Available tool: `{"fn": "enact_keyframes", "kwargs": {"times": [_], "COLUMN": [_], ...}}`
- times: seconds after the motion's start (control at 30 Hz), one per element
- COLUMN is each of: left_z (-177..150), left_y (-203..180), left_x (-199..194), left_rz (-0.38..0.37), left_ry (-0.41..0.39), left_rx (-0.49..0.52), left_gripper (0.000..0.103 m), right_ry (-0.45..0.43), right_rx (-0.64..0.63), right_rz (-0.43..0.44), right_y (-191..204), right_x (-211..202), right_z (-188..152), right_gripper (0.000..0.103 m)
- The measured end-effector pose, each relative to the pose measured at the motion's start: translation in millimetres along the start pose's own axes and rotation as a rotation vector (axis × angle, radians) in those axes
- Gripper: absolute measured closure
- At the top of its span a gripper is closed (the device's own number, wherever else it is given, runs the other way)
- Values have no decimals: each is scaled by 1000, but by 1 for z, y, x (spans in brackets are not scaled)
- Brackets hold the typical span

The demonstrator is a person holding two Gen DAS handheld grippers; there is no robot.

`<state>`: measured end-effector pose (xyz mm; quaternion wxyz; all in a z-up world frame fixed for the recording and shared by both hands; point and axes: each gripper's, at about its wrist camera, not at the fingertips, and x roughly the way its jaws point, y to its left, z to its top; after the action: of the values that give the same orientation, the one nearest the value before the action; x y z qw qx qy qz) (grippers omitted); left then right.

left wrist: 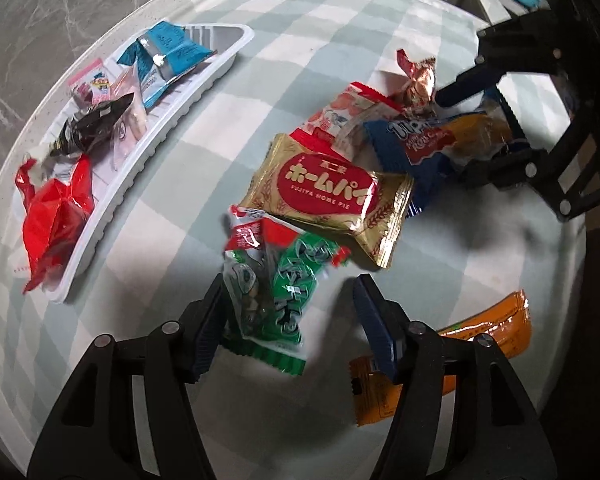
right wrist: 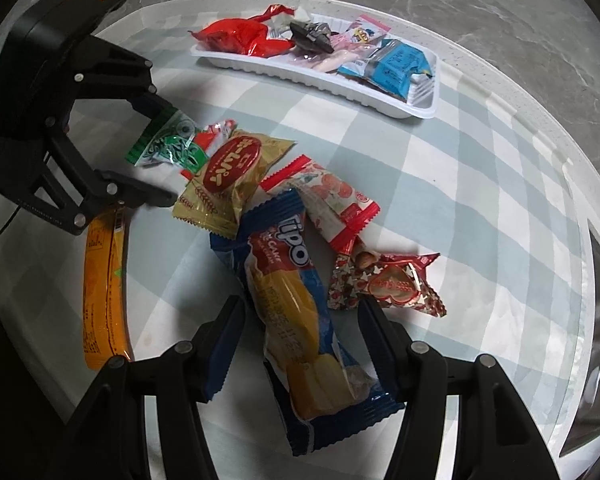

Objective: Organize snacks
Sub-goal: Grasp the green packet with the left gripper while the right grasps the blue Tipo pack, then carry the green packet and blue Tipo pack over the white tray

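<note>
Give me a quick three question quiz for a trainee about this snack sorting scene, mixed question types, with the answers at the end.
1. True or false: the white tray already holds several snacks.
2. Multiple choice: which snack lies between the open jaws of the right gripper? A) the gold Home Pie pack B) the blue Tipo cake pack C) the orange stick pack
3. Fill in: the left gripper has its jaws open around the ____ wrapped snack.

Key: 1 true; 2 B; 3 green.
</note>
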<state>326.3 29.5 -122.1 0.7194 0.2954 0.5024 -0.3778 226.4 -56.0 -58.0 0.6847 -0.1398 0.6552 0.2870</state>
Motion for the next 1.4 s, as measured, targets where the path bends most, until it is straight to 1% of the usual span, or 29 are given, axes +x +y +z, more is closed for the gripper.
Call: {"fn": "enact_keyframes", "kwargs": {"times": [0.03,0.1,0.17,0.23,0.27,0.3,0.37,0.4,0.5,0.67,0.93,1.23,1.4], "left_z": [0,-2,-3,-5,-5,-6,-6,-7,-9,-11,-20,-27,-23], "left_y": [1,6,9,12,14,16,24,29,35,35,37,44,50], "left_x": [0,0,0,-2,-3,-4,-6,-7,-9,-11,-23,-46,-59], "left_rz": [-7,-31,-46,-53,-51,-48,-58,-73,-88,-97,-138,-182,-186], "left_ry": [-5,-15,-23,-32,-36,-41,-51,-59,-75,-84,-120,-183,-212], "left_rx": [-7,-35,-52,-64,-71,-83,-124,-155,-193,-224,-285,-355,-380], "left_gripper": [42,42,44,46,51,60,69,70,72,75,76,76,76], "right_ry": [2,9,12,9,7,5,3,2,-1,-8,-26,-67,-87], "right_rx": [0,3,8,7,12,19,35,46,88,159,273,348,389], "right_rz": [5,30,46,50,55,60,75,83,114,162,259,334,370], "right_y": [0,-2,-3,-2,-3,-4,-7,-8,-13,-22,-36,-43,-49], "right_x": [0,2,2,1,0,0,0,-1,-3,-8,-17,-33,-37], "right_z": [0,1,1,0,0,-1,-1,-2,-5,-10,-17,-14,-8], "right_gripper": [43,59,66,69,70,71,71,71,71,71,72,72,72]}}
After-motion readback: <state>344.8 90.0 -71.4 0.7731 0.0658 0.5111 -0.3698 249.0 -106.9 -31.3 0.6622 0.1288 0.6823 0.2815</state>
